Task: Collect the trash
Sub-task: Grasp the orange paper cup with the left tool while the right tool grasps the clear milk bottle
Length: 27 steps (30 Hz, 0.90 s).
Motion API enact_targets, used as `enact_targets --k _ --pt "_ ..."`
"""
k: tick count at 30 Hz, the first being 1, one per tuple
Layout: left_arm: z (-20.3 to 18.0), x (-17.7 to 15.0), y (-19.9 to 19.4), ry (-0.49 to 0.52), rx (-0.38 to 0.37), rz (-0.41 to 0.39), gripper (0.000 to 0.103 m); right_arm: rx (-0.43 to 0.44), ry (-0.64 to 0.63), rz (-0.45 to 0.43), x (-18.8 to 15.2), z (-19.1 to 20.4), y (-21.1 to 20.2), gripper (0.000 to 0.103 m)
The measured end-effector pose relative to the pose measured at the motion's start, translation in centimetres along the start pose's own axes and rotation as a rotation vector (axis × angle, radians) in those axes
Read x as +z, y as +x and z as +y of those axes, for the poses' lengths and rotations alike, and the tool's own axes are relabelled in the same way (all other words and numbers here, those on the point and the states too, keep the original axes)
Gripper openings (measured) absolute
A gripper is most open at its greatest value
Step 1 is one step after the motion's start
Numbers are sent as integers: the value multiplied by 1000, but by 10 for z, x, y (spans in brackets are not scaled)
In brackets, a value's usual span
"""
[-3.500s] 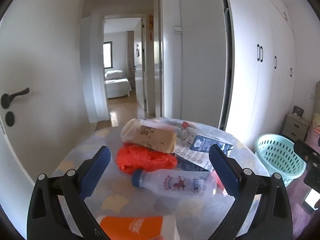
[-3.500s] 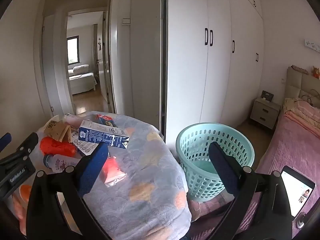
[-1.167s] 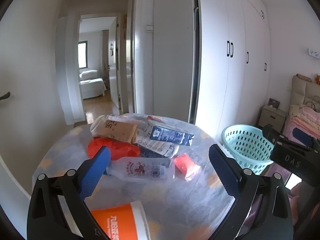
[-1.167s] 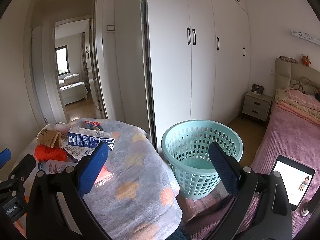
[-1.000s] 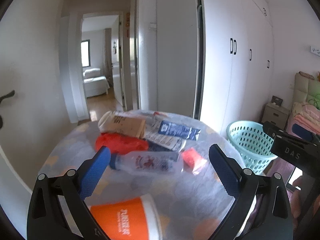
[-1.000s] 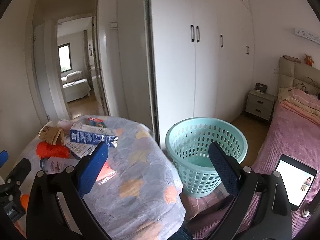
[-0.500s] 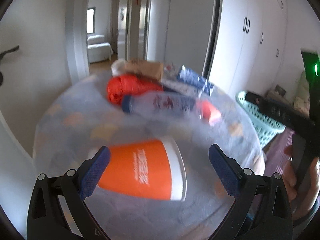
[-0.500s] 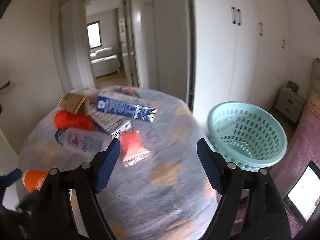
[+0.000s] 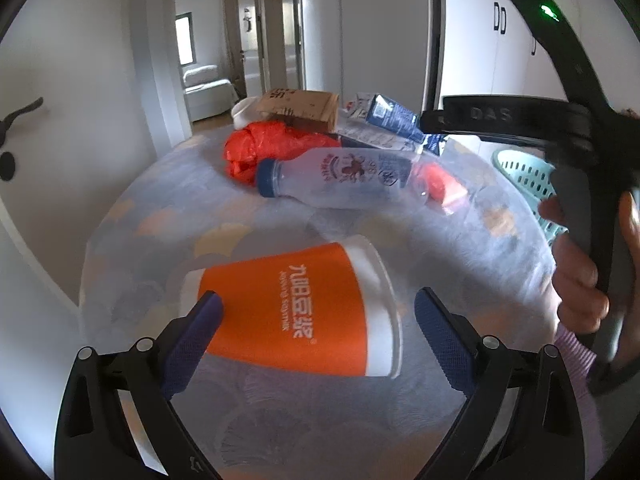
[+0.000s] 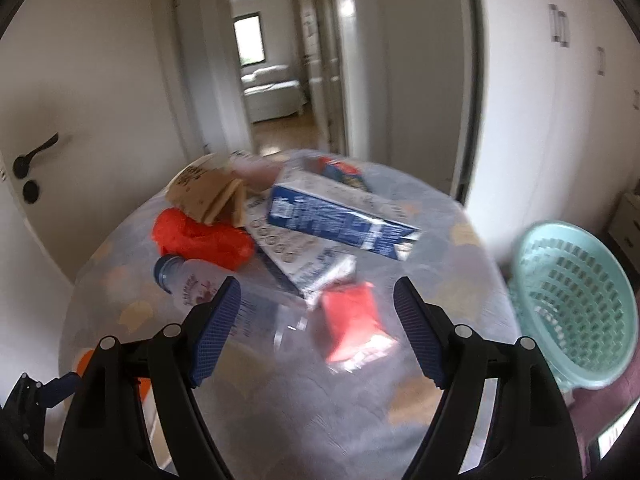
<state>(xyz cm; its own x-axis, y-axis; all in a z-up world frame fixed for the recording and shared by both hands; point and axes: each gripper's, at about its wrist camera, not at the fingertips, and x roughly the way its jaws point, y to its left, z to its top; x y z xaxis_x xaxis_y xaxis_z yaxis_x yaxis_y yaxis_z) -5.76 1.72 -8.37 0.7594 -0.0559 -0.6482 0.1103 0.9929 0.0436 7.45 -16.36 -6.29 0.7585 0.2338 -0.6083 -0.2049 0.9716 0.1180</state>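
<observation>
Trash lying loose on a round table (image 9: 132,216) under a patterned cloth, all of it uncollected. Teal basket (image 10: 572,300) standing on the floor off the table's right edge, empty as far as visible; evidently the intended bin, set within easy reach.

Orange paper cup (image 9: 296,308) on its side near the near edge, mouth to the right. Plastic bottle (image 9: 340,174) on its side toward the middle, blue cap to the left. Red plastic bag (image 9: 272,148) crumpled just behind the bottle. Brown paper bag (image 9: 300,108) and blue-and-white carton (image 10: 340,212) at the far edge, the carton resting on a flat printed pack (image 10: 304,260). Small red packet (image 10: 352,324) beside the bottle's base, toward the right edge.

Left gripper (image 9: 316,312) set low over the cup, tilted down. Jaws wide, one finger at the cup's base end, the other off its rim end; no clear pressing contact visible. Judged: lined up to close across the cup.

Right gripper (image 10: 316,300) above the middle of the table, aimed at the bottle's base and the red packet. View blurred. Jaws at a moderate gap, nothing between the pads, nothing touched. Hand (image 9: 580,264) visible around its handle in the left view.

Risk, judged: cup thin-walled, likely to crush or roll under a hard squeeze.
</observation>
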Motion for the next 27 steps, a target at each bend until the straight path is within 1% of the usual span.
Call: enact_targets --k 3,4,6,9,12,15,17,20,22,25,27 --pt "-2 0 3 32 43 1 94 10 -59 9 6 14 17 75" --pt "-2 -1 3 40 53 4 94 27 -66 31 8 17 26 75" --pt "0 -1 2 48 49 9 92 50 -74 86 10 22 44 75" --pt "8 -4 0 51 48 29 80 94 -95 135 9 28 58 75" --pt "26 -9 -4 10 39 48 77 131 -118 177 2 36 61 75" --pt "52 -13 -5 -54 61 60 77 136 -136 204 -7 42 60 75" --pt "69 -15 -5 -96 65 67 77 177 -128 245 -15 47 59 75" --pt "88 -16 -6 -147 53 71 77 272 -136 303 -27 61 56 75" --pt "96 -16 -9 -167 78 59 77 267 -170 296 -30 72 54 75" --pt "102 -14 -9 -175 111 60 77 215 -203 257 -27 84 52 75" --pt "105 -14 -4 -169 131 58 78 202 -213 243 -25 89 57 78"
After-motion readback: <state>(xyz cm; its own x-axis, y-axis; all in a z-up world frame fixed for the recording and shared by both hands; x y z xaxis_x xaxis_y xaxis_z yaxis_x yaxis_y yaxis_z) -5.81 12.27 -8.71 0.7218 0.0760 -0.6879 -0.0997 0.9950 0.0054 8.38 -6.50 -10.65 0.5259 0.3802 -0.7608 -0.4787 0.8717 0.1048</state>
